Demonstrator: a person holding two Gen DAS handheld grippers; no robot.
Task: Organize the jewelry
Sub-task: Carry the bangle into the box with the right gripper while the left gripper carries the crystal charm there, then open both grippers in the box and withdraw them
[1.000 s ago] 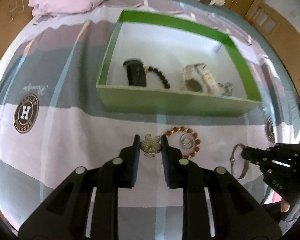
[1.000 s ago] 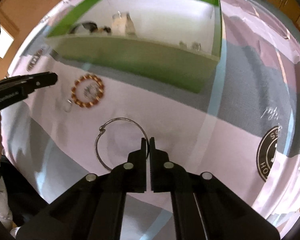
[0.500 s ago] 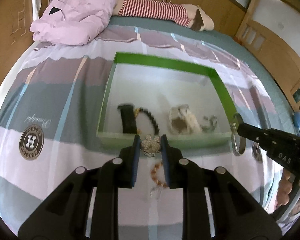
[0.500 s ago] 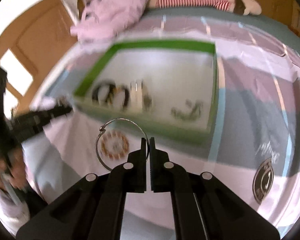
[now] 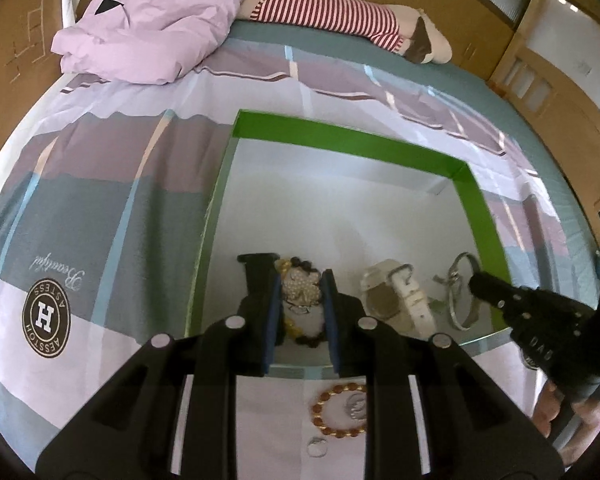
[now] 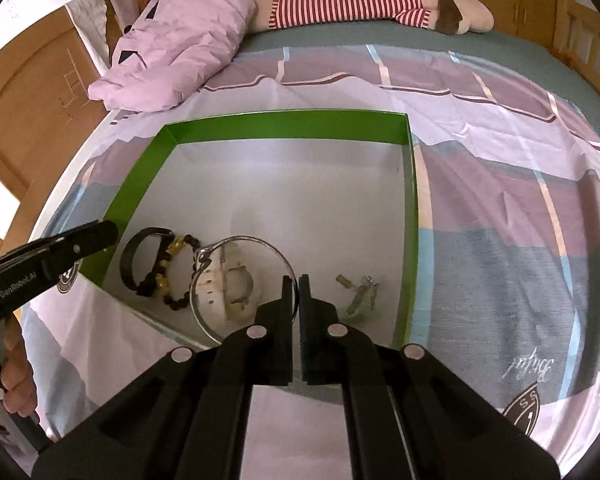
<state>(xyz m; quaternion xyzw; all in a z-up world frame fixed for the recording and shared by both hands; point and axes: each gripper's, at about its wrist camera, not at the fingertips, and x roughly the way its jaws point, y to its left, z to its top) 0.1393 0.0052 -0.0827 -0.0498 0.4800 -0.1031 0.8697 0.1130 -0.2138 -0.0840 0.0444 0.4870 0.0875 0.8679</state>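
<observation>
Both loads now hang over the green box (image 6: 408, 216), left jaws clamping the brooch (image 5: 300, 290), right jaws the bangle (image 6: 236, 280).

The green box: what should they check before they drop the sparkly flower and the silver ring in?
1. Left gripper pinches the flower brooch: ok.
2. Right gripper clamps the silver bangle: ok.
3. Both pieces are over the green box: ok.
4. Bare floor under the brooch: not ok, the black bead bracelet lies there.
5. Bare floor under the bangle: not ok, the white watch lies there.
6. Height above the floor: cannot tell.
</observation>
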